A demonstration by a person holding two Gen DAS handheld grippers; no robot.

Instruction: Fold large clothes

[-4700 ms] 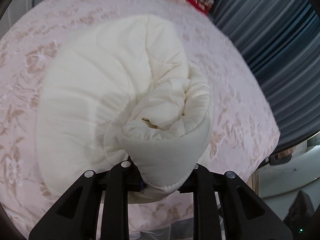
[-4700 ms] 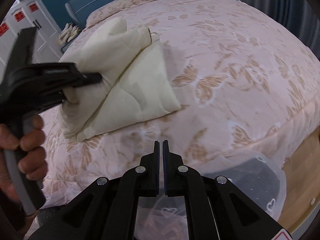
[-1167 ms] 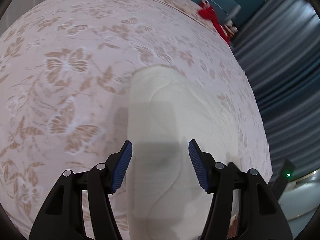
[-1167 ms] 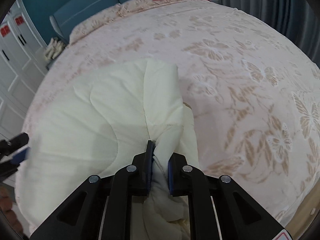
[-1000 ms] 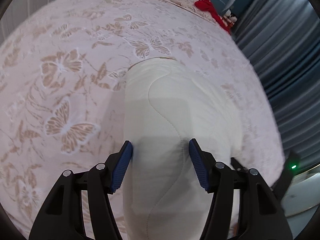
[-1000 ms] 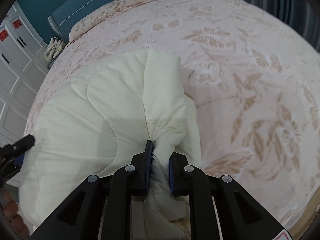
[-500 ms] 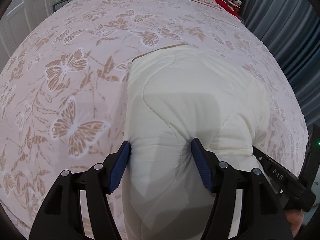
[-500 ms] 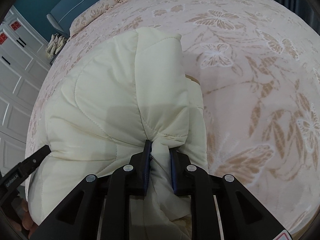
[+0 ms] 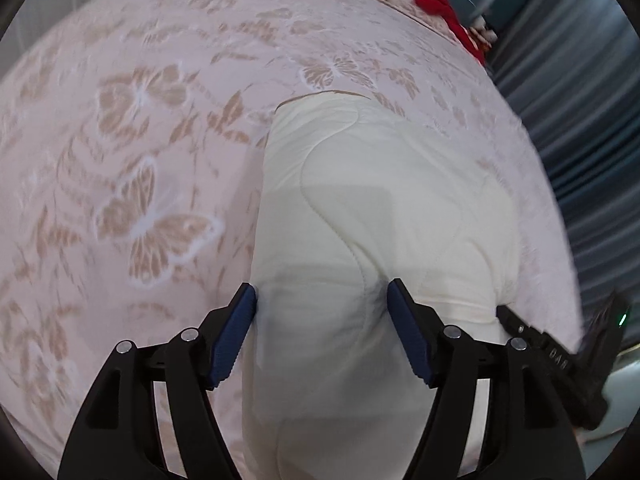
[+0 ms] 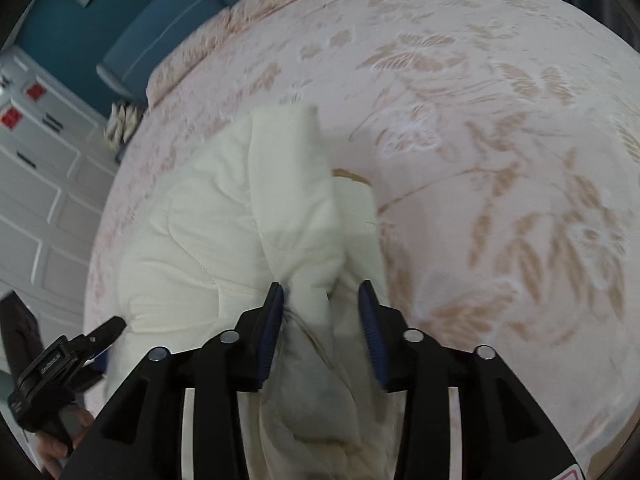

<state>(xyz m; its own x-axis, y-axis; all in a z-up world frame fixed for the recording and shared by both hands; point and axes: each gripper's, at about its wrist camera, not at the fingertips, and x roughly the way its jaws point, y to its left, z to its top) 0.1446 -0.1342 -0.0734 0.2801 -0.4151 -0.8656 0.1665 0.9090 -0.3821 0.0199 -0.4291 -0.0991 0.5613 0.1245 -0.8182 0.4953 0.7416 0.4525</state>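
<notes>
A cream quilted garment (image 9: 380, 200) lies folded on the bed, near its front edge. It also shows in the right wrist view (image 10: 224, 240). My left gripper (image 9: 322, 308) is open, its blue pads (image 9: 236, 328) straddling the near left part of the garment. My right gripper (image 10: 320, 304) is open too, with a bunched fold of the garment loose between its jaws. The right gripper's black body shows at the lower right of the left wrist view (image 9: 560, 360). The left gripper shows at the lower left of the right wrist view (image 10: 68, 360).
The bed carries a pink bedspread with tan butterflies (image 9: 152, 168). A red item (image 9: 444, 4) lies at the head of the bed. Grey-blue curtains (image 9: 580, 100) hang to the right. White cabinet doors (image 10: 36, 184) and a blue headboard (image 10: 168, 28) stand behind.
My right gripper was shut on a bunched fold of the garment and has opened, letting it go. The left gripper stays open over the garment; the view shifted slightly.
</notes>
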